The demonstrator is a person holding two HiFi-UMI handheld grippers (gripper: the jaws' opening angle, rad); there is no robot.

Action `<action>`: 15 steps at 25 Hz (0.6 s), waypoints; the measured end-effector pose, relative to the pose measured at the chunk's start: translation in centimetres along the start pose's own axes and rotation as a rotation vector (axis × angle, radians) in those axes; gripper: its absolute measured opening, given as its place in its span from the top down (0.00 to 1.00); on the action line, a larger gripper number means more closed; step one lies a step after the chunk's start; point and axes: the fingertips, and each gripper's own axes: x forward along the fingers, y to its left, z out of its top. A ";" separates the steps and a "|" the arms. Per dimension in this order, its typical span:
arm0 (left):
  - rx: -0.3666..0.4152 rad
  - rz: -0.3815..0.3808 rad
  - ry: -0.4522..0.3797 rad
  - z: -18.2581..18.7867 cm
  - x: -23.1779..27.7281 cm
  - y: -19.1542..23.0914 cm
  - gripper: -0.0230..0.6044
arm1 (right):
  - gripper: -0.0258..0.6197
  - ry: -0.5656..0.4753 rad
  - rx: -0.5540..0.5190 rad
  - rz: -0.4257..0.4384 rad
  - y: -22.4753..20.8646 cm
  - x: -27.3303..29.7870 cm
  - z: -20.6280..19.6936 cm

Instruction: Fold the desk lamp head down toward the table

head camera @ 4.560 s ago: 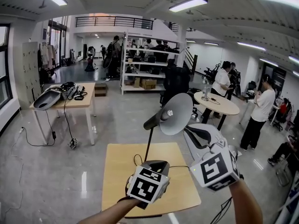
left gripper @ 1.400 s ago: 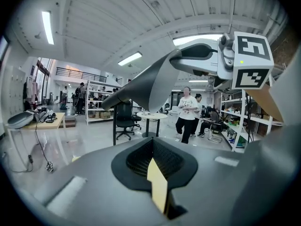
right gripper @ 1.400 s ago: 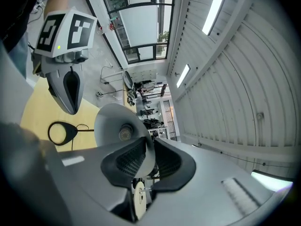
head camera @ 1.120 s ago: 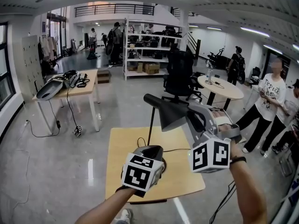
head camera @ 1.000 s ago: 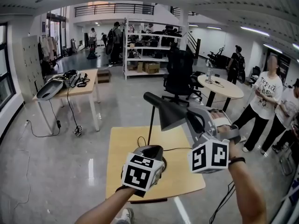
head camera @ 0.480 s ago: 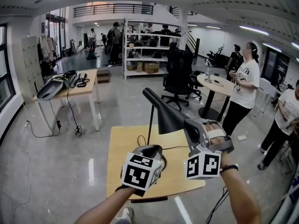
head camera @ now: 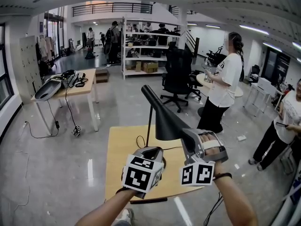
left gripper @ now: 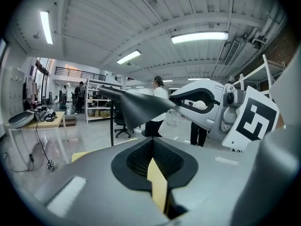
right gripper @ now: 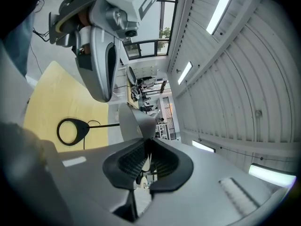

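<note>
Far left: long light-wood bench (head camera: pixel 89 89) with grey gear on it, well apart from the work area. Centre: small square pale wooden table (head camera: pixel 120 147) on a glossy grey floor.

Left gripper (head camera: pixel 151 150), grey body with its marker cube toward the camera, hangs over the near middle of the table, close to the lamp's foot. Jaws pressed together, nothing between the pads. In the head view it hides the lamp's foot, so contact with the base can't be told.

Black desk lamp with a matte cone shade (head camera: pixel 162 119) stands on the table just beyond the left gripper. Thin black metal pole (head camera: pixel 149 126) upright. Round black base (right gripper: pixel 70 131) flat on the tabletop, seen only in the right gripper view. Thin black cable (head camera: pixel 139 140) loops on the table left of the pole. Shade is tilted: narrow tip up and toward the far left, wide mouth down and toward the near right, well above the tabletop.

Right gripper (head camera: pixel 187 135) sits at the shade's lower right edge, over the table's right side. Its jaws have just been closing and now pinch the shade's rim; the rim runs straight in between the ribbed pads.

Right, far: black office chair (head camera: pixel 178 76), then a person in a white top (head camera: pixel 221 86) standing on the floor beyond the table.
</note>
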 end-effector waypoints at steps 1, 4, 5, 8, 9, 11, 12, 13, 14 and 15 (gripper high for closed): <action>0.000 0.001 0.001 0.0 0.0 0.0 0.93 | 0.91 0.001 -0.001 0.004 0.4 0.0 -0.1; 0.000 0.006 0.004 -0.2 0.1 -0.3 0.93 | 0.91 0.003 -0.006 0.009 1.6 -0.3 -0.6; 0.001 0.008 0.005 -0.1 0.2 -0.5 0.93 | 0.91 0.002 -0.008 0.007 1.8 -0.4 -0.9; 0.001 0.011 0.009 -0.1 0.5 -0.6 0.93 | 0.91 -0.001 -0.008 -0.008 2.3 -0.4 -1.3; 0.001 0.011 0.011 -0.1 0.5 -0.5 0.93 | 0.91 -0.001 -0.007 -0.011 2.4 -0.3 -1.2; 0.003 0.010 0.014 -0.2 0.4 -0.3 0.93 | 0.90 0.000 -0.007 -0.011 2.7 -0.2 -1.1; 0.003 0.011 0.015 -0.2 0.4 -0.4 0.93 | 0.90 0.001 -0.009 -0.007 3.0 -0.2 -1.2; 0.004 0.011 0.014 -0.2 0.6 -0.6 0.93 | 0.90 0.001 -0.012 -0.005 3.3 -0.2 -1.4; 0.005 0.012 0.014 -0.2 0.8 -0.7 0.93 | 0.90 0.001 -0.014 -0.005 3.6 -0.2 -1.6; 0.006 0.013 0.013 -0.1 0.9 -0.9 0.93 | 0.89 0.000 -0.013 -0.009 3.7 -0.3 -1.8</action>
